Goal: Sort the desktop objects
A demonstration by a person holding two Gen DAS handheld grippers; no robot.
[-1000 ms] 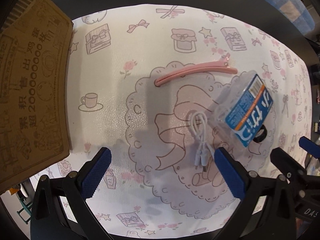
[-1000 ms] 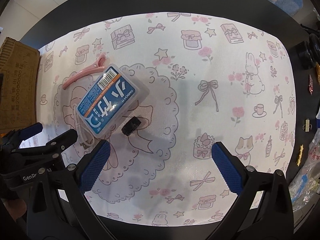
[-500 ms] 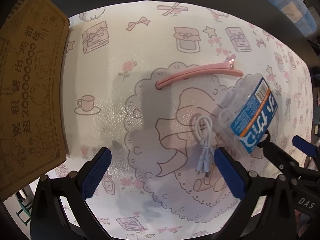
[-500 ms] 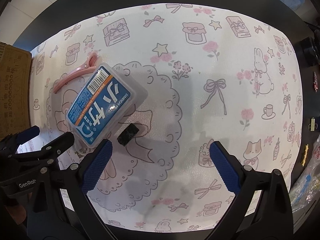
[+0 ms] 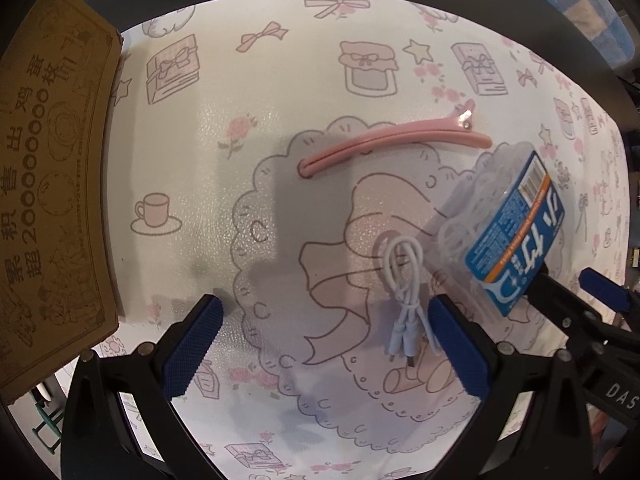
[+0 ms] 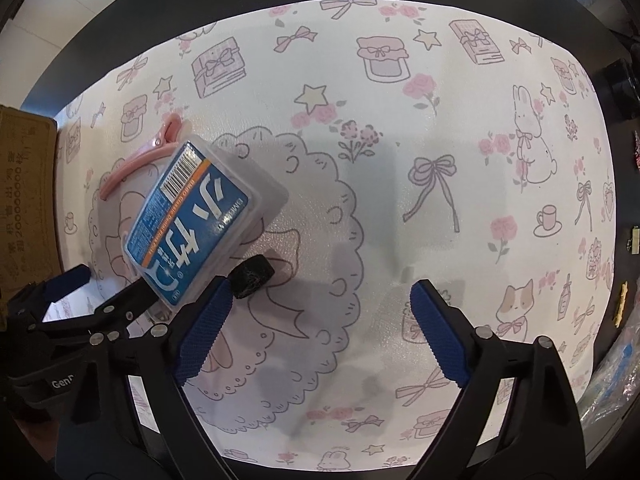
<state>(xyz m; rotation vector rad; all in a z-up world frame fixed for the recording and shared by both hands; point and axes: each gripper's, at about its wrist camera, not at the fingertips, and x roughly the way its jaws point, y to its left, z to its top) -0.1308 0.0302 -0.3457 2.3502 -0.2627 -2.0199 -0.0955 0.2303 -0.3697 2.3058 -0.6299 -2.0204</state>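
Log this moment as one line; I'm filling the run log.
left gripper: open, over white cable | right gripper: open, near black clip | pink hair clip, blue-label plastic box: on mat

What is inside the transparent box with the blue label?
Through the clear side of the box, a mass of small translucent white pieces shows; what they are cannot be told. The blue label hides the rest.

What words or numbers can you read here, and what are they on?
"累积售出鸡蛋 超20000000" on the cardboard box.
"DAS" on the right claw body.
"Gen" on the left claw body.
Large white Japanese lettering on the clear plastic case; its small print and barcode digits are unreadable.
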